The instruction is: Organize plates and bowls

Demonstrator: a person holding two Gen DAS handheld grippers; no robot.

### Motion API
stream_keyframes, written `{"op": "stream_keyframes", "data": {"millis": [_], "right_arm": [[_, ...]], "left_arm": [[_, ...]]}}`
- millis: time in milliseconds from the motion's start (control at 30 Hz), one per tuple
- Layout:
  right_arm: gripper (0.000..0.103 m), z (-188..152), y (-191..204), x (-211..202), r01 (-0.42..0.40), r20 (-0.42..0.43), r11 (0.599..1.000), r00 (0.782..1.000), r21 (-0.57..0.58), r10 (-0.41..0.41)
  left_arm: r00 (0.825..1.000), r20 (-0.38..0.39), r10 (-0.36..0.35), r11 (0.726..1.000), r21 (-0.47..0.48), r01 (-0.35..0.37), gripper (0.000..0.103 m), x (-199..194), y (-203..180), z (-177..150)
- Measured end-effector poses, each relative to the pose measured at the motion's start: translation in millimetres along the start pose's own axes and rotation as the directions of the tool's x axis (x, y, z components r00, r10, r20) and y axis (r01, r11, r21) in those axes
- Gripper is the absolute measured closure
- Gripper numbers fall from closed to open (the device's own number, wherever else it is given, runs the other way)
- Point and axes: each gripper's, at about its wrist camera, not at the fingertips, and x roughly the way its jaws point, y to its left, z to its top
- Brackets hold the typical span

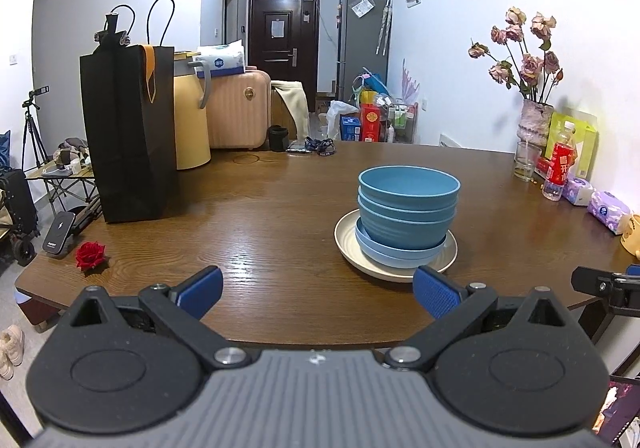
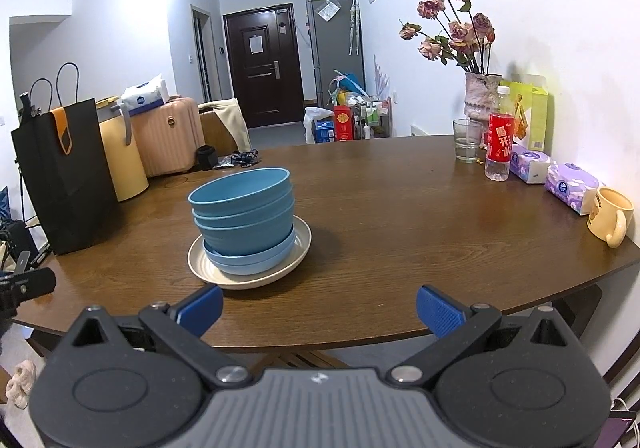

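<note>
Three dark blue bowls (image 1: 408, 204) sit nested on a light blue plate (image 1: 396, 252), which lies on a cream plate (image 1: 348, 244) on the brown wooden table (image 1: 248, 224). The same bowls (image 2: 244, 208), light blue plate (image 2: 252, 262) and cream plate (image 2: 200, 260) show in the right wrist view. My left gripper (image 1: 318, 290) is open and empty, near the table's front edge, with the stack ahead to its right. My right gripper (image 2: 320, 308) is open and empty, with the stack ahead to its left.
A black paper bag (image 1: 128, 132) and a yellow flask (image 1: 192, 116) stand at the left. A red rose (image 1: 91, 255) lies near the left edge. A vase of dried flowers (image 2: 478, 96), glass (image 2: 466, 140), bottle (image 2: 498, 144), tissue packs (image 2: 572, 186) and yellow mug (image 2: 610, 216) line the right side.
</note>
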Motion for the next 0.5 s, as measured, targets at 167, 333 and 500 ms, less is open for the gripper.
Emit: {"op": "stream_keyframes", "data": {"millis": [167,333,500], "right_arm": [[0.0,-1.0,-1.8,0.2,-0.004,-0.003,1.0,1.0,0.004,0.004],[0.0,-1.0,-2.9,0.4,-0.004,-0.003,1.0,1.0,0.006,0.004],[0.0,-1.0,-2.9,0.3,-0.004,-0.003,1.0,1.0,0.006,0.004]], "left_arm": [[1.0,0.0,0.001,1.0,0.0,-0.001,0.0,-0.1,-0.4,0.0],[1.0,0.001,0.0,1.0,0.0,0.0,0.0,-0.2,-0.5,-0.1],[1.0,0.0,0.0,1.0,0.0,0.0,0.0,-0.4,-0.9,-0.1]]}}
